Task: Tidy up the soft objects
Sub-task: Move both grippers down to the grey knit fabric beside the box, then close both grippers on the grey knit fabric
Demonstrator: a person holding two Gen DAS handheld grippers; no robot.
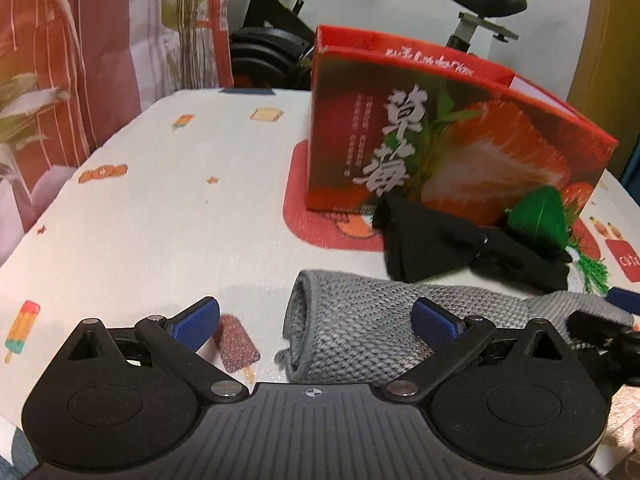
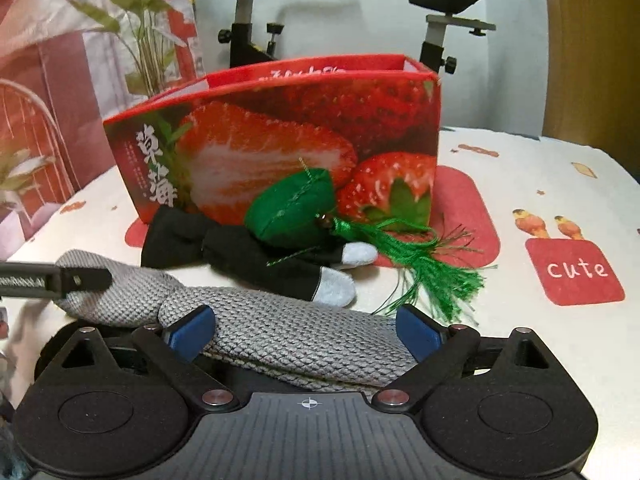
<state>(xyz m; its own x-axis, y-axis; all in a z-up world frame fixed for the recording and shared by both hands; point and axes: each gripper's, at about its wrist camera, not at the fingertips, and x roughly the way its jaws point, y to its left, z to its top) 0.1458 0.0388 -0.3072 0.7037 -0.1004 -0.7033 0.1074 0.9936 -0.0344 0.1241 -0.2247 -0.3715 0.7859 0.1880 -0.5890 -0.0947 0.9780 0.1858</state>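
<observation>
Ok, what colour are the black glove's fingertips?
Light grey fingertips on the black glove, clearest in the right wrist view.

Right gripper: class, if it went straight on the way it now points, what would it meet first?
Probably the grey knitted cloth, which already lies between the right gripper's open fingers; beyond it lies the black glove, though depth is unclear.

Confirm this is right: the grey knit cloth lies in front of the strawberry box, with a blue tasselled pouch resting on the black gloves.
Not quite: the tasselled pouch is green, as the right wrist view shows. The rest holds: the grey knit cloth lies in front of the strawberry box, pouch on the black gloves.
</observation>
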